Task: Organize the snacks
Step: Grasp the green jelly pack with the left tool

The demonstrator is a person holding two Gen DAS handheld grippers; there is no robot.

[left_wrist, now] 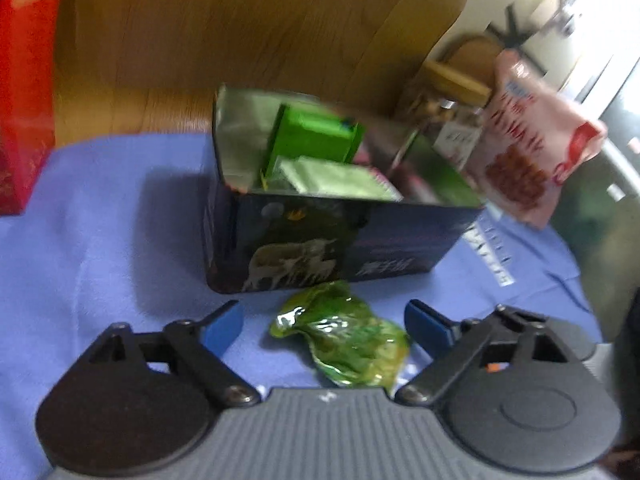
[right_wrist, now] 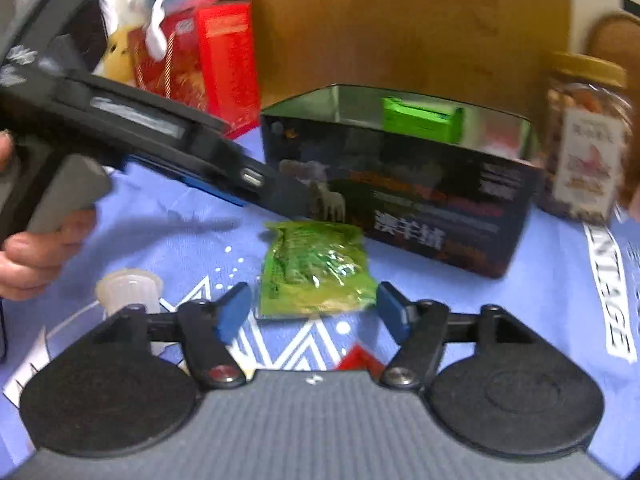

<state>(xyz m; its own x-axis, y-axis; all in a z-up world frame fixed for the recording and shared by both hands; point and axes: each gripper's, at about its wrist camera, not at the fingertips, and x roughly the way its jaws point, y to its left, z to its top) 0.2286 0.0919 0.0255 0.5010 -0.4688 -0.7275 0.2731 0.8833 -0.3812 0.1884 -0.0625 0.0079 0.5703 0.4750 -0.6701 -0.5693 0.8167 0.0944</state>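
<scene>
Both my left gripper (left_wrist: 324,322) and right gripper (right_wrist: 314,310) stand with jaws open around the crinkled green snack packet (right_wrist: 314,266), lower centre, gripping nothing.

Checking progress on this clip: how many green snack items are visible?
3: a green packet on the cloth before the tin; a green box and pale green sachet inside. More may be hidden.

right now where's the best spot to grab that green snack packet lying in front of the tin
Probably across the middle of the green snack packet, coming from above on the near side. It lies flat and crinkled on the blue cloth, just clear of the dark tin, and the right hand-held gripper already stands open at its near edge.
</scene>
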